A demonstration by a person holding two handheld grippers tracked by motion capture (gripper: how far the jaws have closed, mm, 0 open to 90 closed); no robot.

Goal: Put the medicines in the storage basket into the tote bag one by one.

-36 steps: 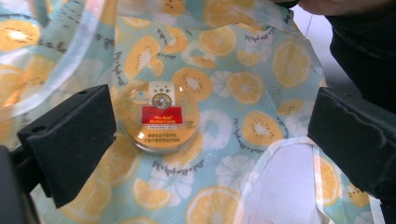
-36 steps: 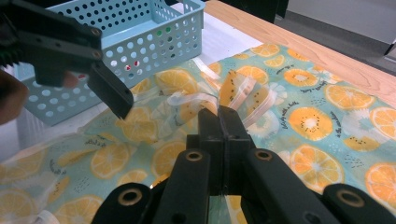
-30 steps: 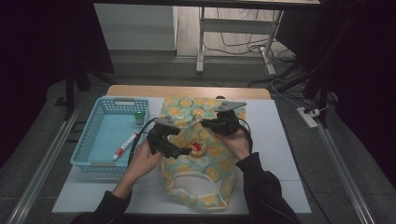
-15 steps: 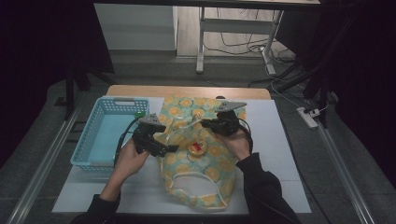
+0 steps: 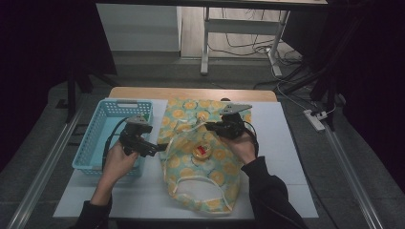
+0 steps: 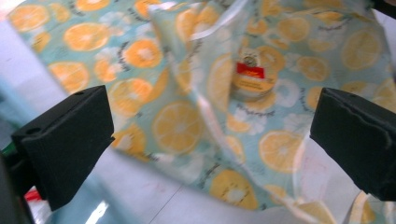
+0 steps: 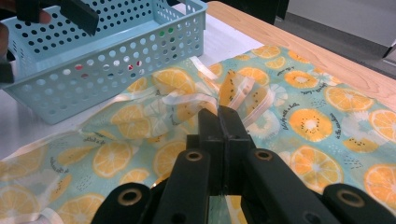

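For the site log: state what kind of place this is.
Probably a lab or workshop recording bay: a white-topped table on a dark floor, loose cables and a power strip behind it, a metal frame leg beyond.

A lab: dark curtains, floor rails, loose cables.

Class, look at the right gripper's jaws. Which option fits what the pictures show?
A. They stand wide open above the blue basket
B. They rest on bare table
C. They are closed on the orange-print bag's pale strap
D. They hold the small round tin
C: in the right gripper view the right gripper has its jaws pressed together on the pale strap of the orange-print bag.
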